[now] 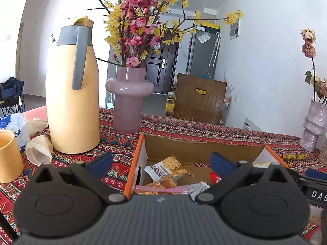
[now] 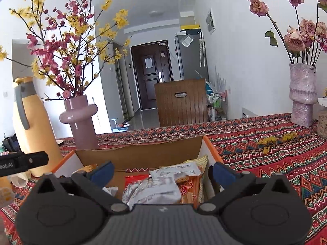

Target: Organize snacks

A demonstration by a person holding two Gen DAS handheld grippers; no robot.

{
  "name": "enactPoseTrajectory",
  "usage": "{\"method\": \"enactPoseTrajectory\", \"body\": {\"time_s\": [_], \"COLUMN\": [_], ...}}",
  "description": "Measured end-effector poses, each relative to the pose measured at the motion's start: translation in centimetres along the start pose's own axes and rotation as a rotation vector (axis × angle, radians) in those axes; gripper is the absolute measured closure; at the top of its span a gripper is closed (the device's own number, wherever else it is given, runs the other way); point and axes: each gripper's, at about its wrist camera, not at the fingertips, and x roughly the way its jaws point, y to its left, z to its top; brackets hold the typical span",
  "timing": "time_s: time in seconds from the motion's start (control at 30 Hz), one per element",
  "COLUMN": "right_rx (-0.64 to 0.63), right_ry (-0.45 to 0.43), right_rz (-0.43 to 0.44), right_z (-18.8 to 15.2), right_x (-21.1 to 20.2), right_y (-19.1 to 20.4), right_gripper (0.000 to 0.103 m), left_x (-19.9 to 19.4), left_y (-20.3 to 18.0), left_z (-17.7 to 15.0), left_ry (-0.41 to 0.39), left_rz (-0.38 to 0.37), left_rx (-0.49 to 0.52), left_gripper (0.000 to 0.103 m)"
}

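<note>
Snack packets (image 1: pixel 169 169) in box (image 1: pixel 130 163), below spread left hand-held gripper (image 1: pixel 161 163).

I see a table under a patterned red tablecloth (image 2: pixel 265 143). On it stand a cardboard box (image 1: pixel 200 149), a yellow thermos jug (image 1: pixel 71 102) and a pink vase (image 1: pixel 127 106).

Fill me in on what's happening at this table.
A person is sorting snacks with a handheld claw in each hand. Both the left claw and the right claw are open and empty, poised over an open cardboard box on the patterned tablecloth. The box already holds several snack packets, including a biscuit packet. A yellow thermos jug and a pink vase of flowering branches stand beyond the box to its left.
</note>
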Motion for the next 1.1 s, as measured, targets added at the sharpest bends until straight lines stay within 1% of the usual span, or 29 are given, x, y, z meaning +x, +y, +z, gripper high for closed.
{"method": "enactPoseTrajectory", "body": {"time_s": [0.1,0.23,0.3,0.37,0.47,0.53,0.7,0.83,0.93,1.1], "right_rx": [-0.006,-0.007,-0.010,-0.013,-0.029,-0.044,-0.053,-0.044,-0.018,-0.009], "right_ry": [0.000,-0.003,-0.010,-0.014,-0.049,-0.065,-0.059,-0.020,0.052,0.131], "right_rz": [0.001,-0.006,-0.007,-0.004,0.009,0.019,0.031,0.028,0.028,0.009], "right_z": [0.0,0.0,0.1,0.6,1.2,1.4,0.8,-0.5,-2.0,-4.1], "right_x": [0.0,-0.1,-0.3,-0.8,-2.9,-4.5,-7.7,-9.7,-10.6,-11.6], "right_y": [0.1,0.1,0.1,0.2,0.7,1.0,1.1,0.6,-0.2,-1.0], "right_gripper": [0.000,0.000,0.000,0.000,0.000,0.000,0.000,0.000,0.000,0.000], "left_x": [-0.1,-0.7,-1.3,-2.3,-4.3,-5.5,-8.1,-9.5,-10.3,-10.6], "left_y": [-0.1,-0.2,-0.2,-0.1,-0.1,-0.2,-0.2,0.2,0.5,0.7], "left_z": [0.0,0.2,0.7,1.2,1.7,1.6,0.2,-1.6,-2.8,-5.3], "left_ry": [-0.002,-0.018,-0.029,-0.043,-0.055,-0.049,-0.023,0.034,0.069,0.135], "left_rz": [-0.002,0.015,0.024,0.016,-0.004,-0.022,-0.077,-0.114,-0.125,-0.122], "left_rx": [0.007,0.002,-0.004,-0.013,-0.004,0.018,0.055,0.078,0.081,0.115], "left_gripper": [0.000,0.000,0.000,0.000,0.000,0.000,0.000,0.000,0.000,0.000]}}
